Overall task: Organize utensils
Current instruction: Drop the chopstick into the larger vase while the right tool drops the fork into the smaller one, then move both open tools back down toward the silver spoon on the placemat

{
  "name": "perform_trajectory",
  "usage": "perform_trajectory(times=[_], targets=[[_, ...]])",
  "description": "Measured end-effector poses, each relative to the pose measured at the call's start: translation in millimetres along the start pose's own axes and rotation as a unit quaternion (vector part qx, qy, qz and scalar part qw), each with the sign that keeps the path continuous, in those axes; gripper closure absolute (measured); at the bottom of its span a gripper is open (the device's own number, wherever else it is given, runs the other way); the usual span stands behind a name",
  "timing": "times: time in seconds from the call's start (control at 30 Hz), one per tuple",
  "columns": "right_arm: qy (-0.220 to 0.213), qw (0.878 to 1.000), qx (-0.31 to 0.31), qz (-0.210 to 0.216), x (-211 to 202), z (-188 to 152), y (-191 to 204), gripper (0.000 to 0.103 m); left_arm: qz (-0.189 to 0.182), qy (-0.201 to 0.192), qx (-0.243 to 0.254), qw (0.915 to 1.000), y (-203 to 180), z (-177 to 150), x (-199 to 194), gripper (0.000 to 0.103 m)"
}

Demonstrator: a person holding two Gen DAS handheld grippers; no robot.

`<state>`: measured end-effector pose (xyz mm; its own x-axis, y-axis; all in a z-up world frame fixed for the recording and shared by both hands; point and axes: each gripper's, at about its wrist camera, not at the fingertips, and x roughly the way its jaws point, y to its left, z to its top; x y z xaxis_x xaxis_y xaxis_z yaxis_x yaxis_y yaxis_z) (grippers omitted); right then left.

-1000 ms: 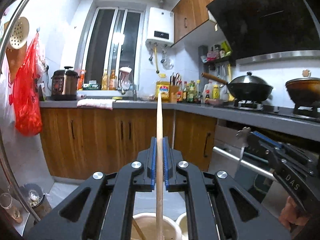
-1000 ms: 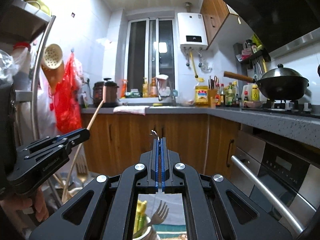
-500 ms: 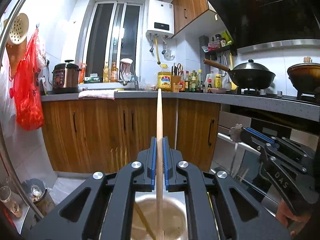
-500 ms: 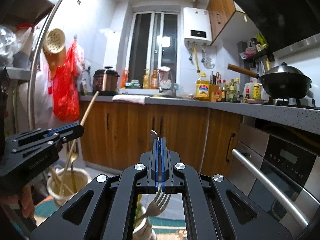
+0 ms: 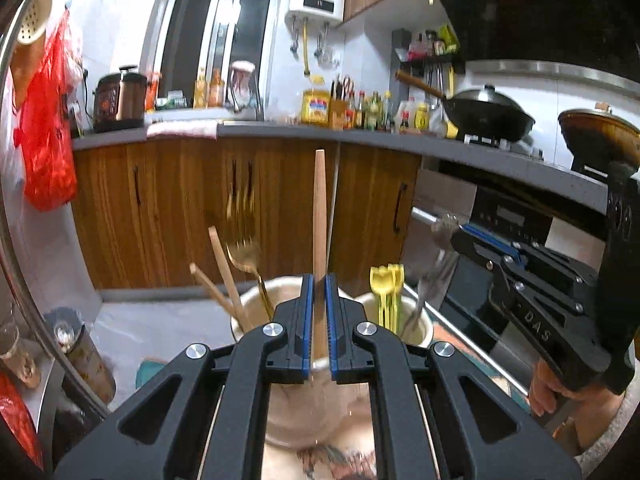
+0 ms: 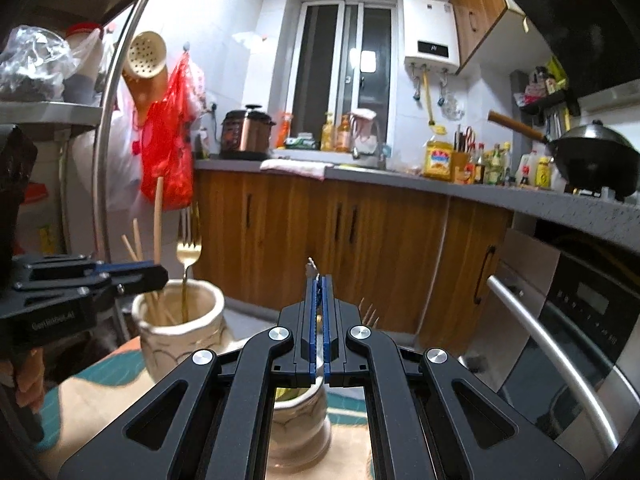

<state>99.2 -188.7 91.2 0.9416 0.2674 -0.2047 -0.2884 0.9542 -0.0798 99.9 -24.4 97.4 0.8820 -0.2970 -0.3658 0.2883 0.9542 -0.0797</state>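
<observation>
My left gripper (image 5: pixel 319 280) is shut on a long wooden stick (image 5: pixel 319 208) that stands upright, its lower end reaching into a cream ceramic holder (image 5: pixel 256 304). That holder also carries wooden chopsticks (image 5: pixel 224 264) and a gold fork (image 5: pixel 244 252). My right gripper (image 5: pixel 456 234) is shut on the handle of a silver fork (image 5: pixel 430 284), tines down in a second holder (image 5: pixel 420 328) beside yellow utensils (image 5: pixel 386 280). In the right wrist view the right gripper (image 6: pixel 319 280) sits over that holder (image 6: pixel 300 420), and the left gripper (image 6: pixel 158 274) hangs over the cream holder (image 6: pixel 180 336).
Both holders stand on a patterned mat (image 6: pixel 100 384). An oven with a steel bar handle (image 6: pixel 552 344) is close on the right. A curved metal rack post (image 6: pixel 106 152) rises on the left. Wooden cabinets (image 6: pixel 320 240) lie ahead. A hand (image 5: pixel 548 384) grips the right tool.
Both grippers have sunk and tipped downward. The two holders have come up into view, with the stick and the silver fork now reaching down into them. Both grips are unchanged.
</observation>
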Motion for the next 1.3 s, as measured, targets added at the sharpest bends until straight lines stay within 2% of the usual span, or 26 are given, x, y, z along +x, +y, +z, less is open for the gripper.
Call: perform_trajectory(times=[0.17,0.5,0.53,0.57,0.63,0.8,0.87,1.0,1.1,1.13,1.2,1.3], targets=[[0.025,1.0,0.004,0.003,7.9,-8.0,0.5,0.1,-0.003,0.028,-0.001,0.9996,2.5,-9.6,7.3,0.097],[0.042,0.999,0.027,0.0,13.9,-10.5,-11.1,0.099,-0.005,0.037,-0.007,0.9993,9.4,-11.6,8.3,0.094],[0.043,0.999,0.029,0.002,14.4,-10.4,-12.2,0.099,-0.004,0.036,-0.007,0.9993,8.1,-10.9,8.1,0.092],[0.044,0.999,0.031,0.003,14.7,-10.1,-12.5,0.099,-0.003,0.034,-0.007,0.9994,8.1,-10.5,7.3,0.086],[0.046,0.998,0.031,0.007,15.1,-10.1,-12.3,0.089,-0.001,0.028,-0.006,0.9996,6.7,-9.3,5.8,0.077],[0.045,0.999,0.027,0.013,13.5,-9.7,-9.0,0.077,0.008,0.007,0.01,0.9999,0.4,-5.5,-2.4,0.063],[0.042,0.999,0.029,0.014,12.0,-8.6,-9.4,0.074,0.014,-0.001,0.018,0.9997,-2.2,-3.7,-5.8,0.052],[0.038,0.999,0.034,0.013,10.3,-6.7,-10.9,0.067,0.024,-0.022,0.032,0.999,-6.4,1.3,-14.2,0.045],[0.036,0.999,0.038,0.012,9.0,-4.8,-12.1,0.064,0.037,-0.041,0.038,0.9977,-7.1,7.5,-21.8,0.033],[0.035,0.999,0.04,0.012,8.3,-4.1,-12.9,0.059,0.041,-0.048,0.038,0.9973,-6.2,9.6,-24.9,0.03],[0.032,0.998,0.043,0.014,6.4,-1.4,-13.8,0.051,0.044,-0.056,0.035,0.9968,-3.0,13.7,-30.4,0.03],[0.03,0.998,0.047,0.011,2.3,2.7,-14.7,0.049,0.051,-0.068,0.024,0.9961,3.2,20.5,-40.5,0.026]])
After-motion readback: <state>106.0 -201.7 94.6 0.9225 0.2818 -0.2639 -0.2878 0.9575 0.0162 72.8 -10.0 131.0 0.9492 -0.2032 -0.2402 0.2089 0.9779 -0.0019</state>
